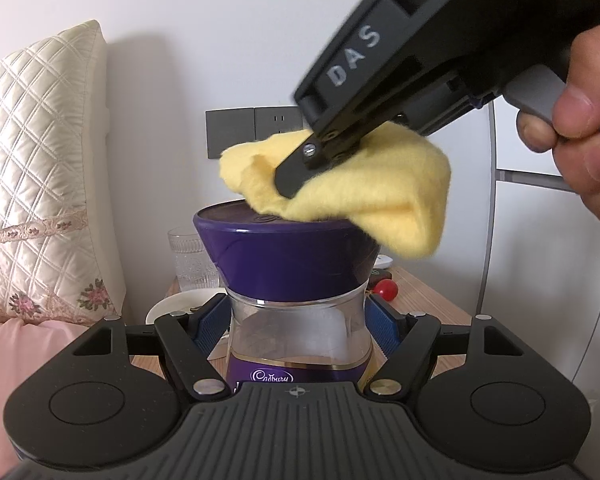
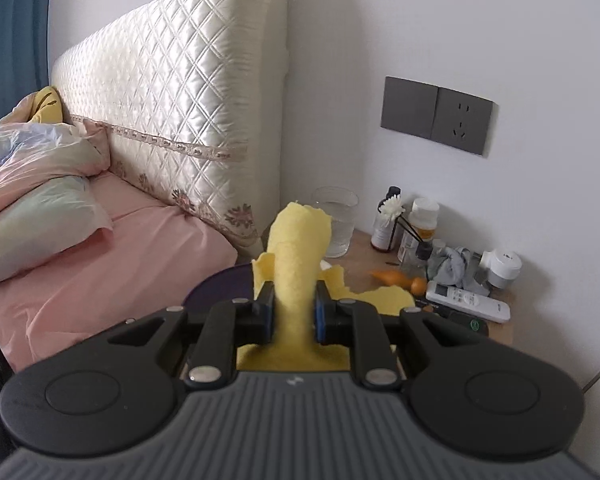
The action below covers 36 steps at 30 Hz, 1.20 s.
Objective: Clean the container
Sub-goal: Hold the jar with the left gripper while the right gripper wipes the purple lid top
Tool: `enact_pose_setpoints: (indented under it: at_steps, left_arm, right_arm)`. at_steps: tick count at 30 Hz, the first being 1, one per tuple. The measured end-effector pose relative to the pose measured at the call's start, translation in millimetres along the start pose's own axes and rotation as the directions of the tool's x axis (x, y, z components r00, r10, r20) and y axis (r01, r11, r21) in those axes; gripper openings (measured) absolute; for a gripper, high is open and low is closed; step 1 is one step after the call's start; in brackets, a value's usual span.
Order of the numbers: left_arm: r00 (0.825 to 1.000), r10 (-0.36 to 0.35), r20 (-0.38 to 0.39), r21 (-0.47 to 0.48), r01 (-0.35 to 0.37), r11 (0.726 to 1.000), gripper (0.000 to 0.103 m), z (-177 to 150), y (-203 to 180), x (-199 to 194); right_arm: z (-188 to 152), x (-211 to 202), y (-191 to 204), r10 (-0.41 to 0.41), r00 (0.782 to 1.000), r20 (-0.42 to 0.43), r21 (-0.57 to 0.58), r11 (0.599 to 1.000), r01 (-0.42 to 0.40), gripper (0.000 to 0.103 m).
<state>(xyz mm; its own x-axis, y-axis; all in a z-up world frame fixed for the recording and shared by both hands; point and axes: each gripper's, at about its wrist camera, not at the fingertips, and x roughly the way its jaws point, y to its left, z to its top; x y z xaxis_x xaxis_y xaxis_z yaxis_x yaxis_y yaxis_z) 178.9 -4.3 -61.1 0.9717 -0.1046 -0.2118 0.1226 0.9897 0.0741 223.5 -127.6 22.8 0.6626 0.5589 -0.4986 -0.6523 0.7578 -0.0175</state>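
A clear Cadbury jar (image 1: pixel 296 336) with a purple lid (image 1: pixel 288 248) stands upright between the fingers of my left gripper (image 1: pixel 296 320), which is shut on its glass body. My right gripper (image 1: pixel 288 184) comes in from the upper right, shut on a yellow cloth (image 1: pixel 380 188). The cloth rests on the right part of the lid's top and hangs over its right edge. In the right wrist view my right gripper (image 2: pixel 294 304) pinches the cloth (image 2: pixel 300 248) between its blue pads, and the purple lid (image 2: pixel 220 284) shows below it.
The wooden nightstand (image 2: pixel 360 264) holds a glass of water (image 2: pixel 338 220), small bottles (image 2: pixel 422 220), a white remote (image 2: pixel 466 300), an orange item (image 2: pixel 396 278) and a white plate (image 1: pixel 176 304). A quilted headboard (image 2: pixel 172 104) and a pink bed (image 2: pixel 120 264) lie left. A wall socket (image 2: pixel 438 114) is behind.
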Motion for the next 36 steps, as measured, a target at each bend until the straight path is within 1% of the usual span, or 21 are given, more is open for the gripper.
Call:
enact_pose_setpoints:
  at_steps: [2,6,8,10,13,16,19,21,26,31,33,36]
  left_arm:
    - [1.000,-0.001,-0.001,-0.002,0.001,1.000,0.077,-1,-1,-1]
    - [1.000,-0.004,-0.001,0.006,0.004,1.000,0.077,-7,-12,-12]
    - [1.000,-0.003,-0.002,0.006,0.003,1.000,0.077,-7,-13,-12]
    - [1.000,-0.003,-0.002,0.004,0.003,1.000,0.077,-7,-13,-12]
    - [1.000,0.001,-0.003,0.002,-0.001,1.000,0.077,-6,-16,-13]
    - [1.000,0.003,-0.002,0.001,-0.003,1.000,0.077,-6,-19,-15]
    - [1.000,0.006,-0.002,0.001,-0.006,1.000,0.077,-6,-20,-16]
    - [1.000,0.007,-0.003,0.002,-0.007,1.000,0.077,-6,-20,-16]
    - [1.000,0.014,-0.003,0.014,-0.014,1.000,0.077,-8,-22,-16]
    - [1.000,0.012,-0.001,0.019,-0.012,1.000,0.077,-8,-23,-19]
    - [1.000,0.015,-0.001,0.017,-0.015,1.000,0.077,-8,-23,-19]
    - [1.000,0.019,-0.003,0.014,-0.018,1.000,0.077,-7,-24,-19]
  right_arm:
    - [0,1,-1,-0.005,1.000,0.002,0.004,1.000,0.005,0.020]
    - [-1,-2,7,0.060,0.998,0.002,0.036,0.998,-0.060,0.020]
    - [0,-5,14,0.063,0.998,-0.002,0.008,0.998,-0.063,0.020]
    - [-1,-6,16,0.046,0.999,-0.004,-0.022,0.999,-0.046,0.020]
    - [0,-6,8,0.022,1.000,-0.010,-0.022,1.000,-0.022,0.020]
    - [0,-5,0,-0.028,1.000,-0.012,-0.032,0.999,0.028,0.020]
    - [0,-1,-5,-0.031,1.000,-0.004,-0.011,0.999,0.031,0.020]
    - [1,5,-2,-0.039,0.999,0.005,-0.017,0.999,0.040,0.020]
    - [2,13,4,0.001,1.000,0.019,0.007,1.000,-0.001,0.020]
    - [-3,3,13,0.076,0.997,0.024,-0.014,0.997,-0.076,0.021]
    - [-6,-3,11,0.084,0.996,0.029,-0.008,0.996,-0.084,0.020]
    - [-6,-17,1,0.053,0.997,0.063,0.019,0.998,-0.055,0.020]
